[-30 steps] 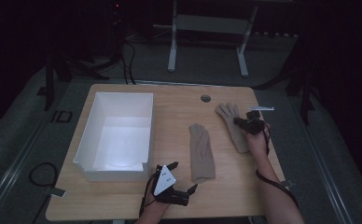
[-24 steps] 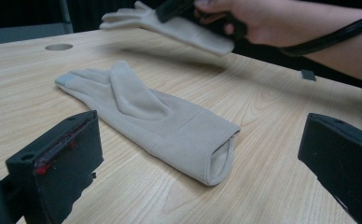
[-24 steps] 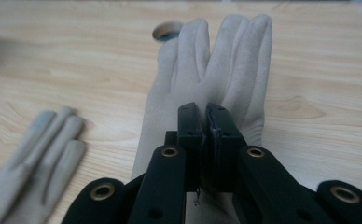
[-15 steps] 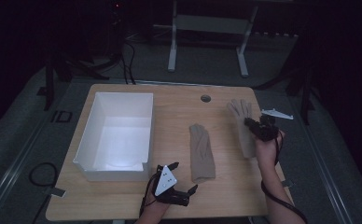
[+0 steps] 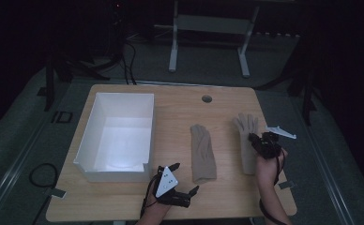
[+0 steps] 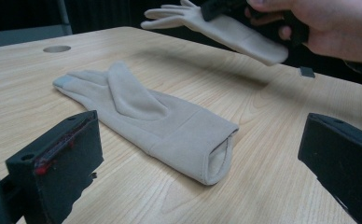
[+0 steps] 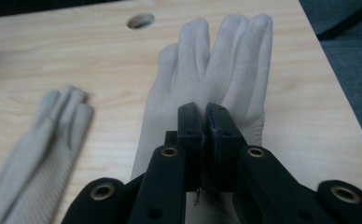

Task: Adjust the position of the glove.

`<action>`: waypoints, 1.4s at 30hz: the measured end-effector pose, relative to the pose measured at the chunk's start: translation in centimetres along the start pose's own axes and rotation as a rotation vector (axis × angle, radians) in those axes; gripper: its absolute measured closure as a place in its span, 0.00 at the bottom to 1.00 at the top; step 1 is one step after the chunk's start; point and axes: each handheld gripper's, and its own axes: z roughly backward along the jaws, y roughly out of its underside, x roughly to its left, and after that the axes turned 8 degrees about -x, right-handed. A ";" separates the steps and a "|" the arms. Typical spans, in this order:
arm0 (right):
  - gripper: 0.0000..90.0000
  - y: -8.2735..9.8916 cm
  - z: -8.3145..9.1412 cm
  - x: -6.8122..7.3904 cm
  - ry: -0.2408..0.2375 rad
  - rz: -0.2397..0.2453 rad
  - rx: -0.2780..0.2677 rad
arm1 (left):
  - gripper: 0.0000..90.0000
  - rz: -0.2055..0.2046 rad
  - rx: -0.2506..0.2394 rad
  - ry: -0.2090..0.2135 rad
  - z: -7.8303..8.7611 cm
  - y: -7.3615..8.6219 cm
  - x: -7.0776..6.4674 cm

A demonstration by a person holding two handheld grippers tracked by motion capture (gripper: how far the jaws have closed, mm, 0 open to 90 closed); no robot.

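Two beige gloves are on the wooden table point(image 5: 170, 206). One glove point(image 5: 202, 152) point(image 6: 156, 121) lies flat in the middle, fingers pointing away. My left gripper point(image 5: 185, 178) point(image 6: 202, 154) rests open near the front edge, its jaws standing either side of that glove's cuff without touching it. My right gripper point(image 5: 256, 139) point(image 7: 205, 112) is shut on the palm of the second glove point(image 5: 246, 136) point(image 7: 216, 70). The left gripper view has this second glove point(image 6: 235, 30) lifted off the table, hanging from the right hand point(image 6: 337, 28).
A white open box point(image 5: 124, 95) stands on the left half of the table. A round cable hole point(image 5: 207, 99) sits near the far edge. A small dark tag point(image 5: 285, 184) lies by the right front corner. Floor, cables and a stand's legs lie beyond.
My right gripper has drawn back toward the near edge and slightly up, taking the second glove with it. The left gripper and the middle glove have stayed put.
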 end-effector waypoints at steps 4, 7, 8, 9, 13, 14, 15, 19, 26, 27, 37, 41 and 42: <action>0.94 1.0 0.0 -0.6 0.008 -0.029 0.022 | 0.00 0.002 0.001 0.001 0.0 0.0 0.0; 0.94 1.9 -0.1 -1.1 0.023 -0.029 0.038 | 0.00 0.003 -0.001 0.000 0.0 0.0 0.0; 0.94 2.5 -0.3 -1.3 0.030 -0.031 0.054 | 0.00 0.004 -0.001 0.001 0.0 0.0 0.0; 0.94 2.9 -0.5 -1.4 0.033 -0.030 0.062 | 0.00 0.004 -0.001 0.001 0.0 0.0 0.0; 0.92 4.2 -1.2 -1.6 0.067 0.001 0.087 | 0.00 0.005 0.000 0.002 0.0 0.0 0.0; 0.92 4.2 -1.2 -1.6 0.067 0.001 0.087 | 0.00 0.005 0.000 0.002 0.0 0.0 0.0; 0.92 4.5 -1.4 -1.7 0.068 -0.012 0.092 | 0.00 0.005 0.001 0.002 0.0 0.0 0.0; 0.88 4.8 -1.7 -1.8 0.057 -0.004 0.086 | 0.00 0.012 0.001 0.003 0.0 0.0 0.1; 0.75 4.5 -1.7 -2.1 0.039 -0.018 0.091 | 0.00 0.010 0.002 0.004 0.0 0.0 0.1; 0.73 4.3 -1.7 -2.2 0.029 -0.019 0.089 | 0.00 0.010 0.002 0.004 0.0 0.0 0.1; 0.64 2.1 -0.2 -2.6 -0.119 0.222 0.042 | 0.00 0.007 0.003 0.005 0.0 0.0 0.1; 0.64 1.7 0.4 -3.3 -0.165 0.276 0.035 | 0.00 0.007 0.003 0.004 0.0 0.0 0.1; 0.64 1.7 0.5 -3.5 -0.180 0.283 0.037 | 0.00 0.006 0.003 0.004 0.0 0.0 0.1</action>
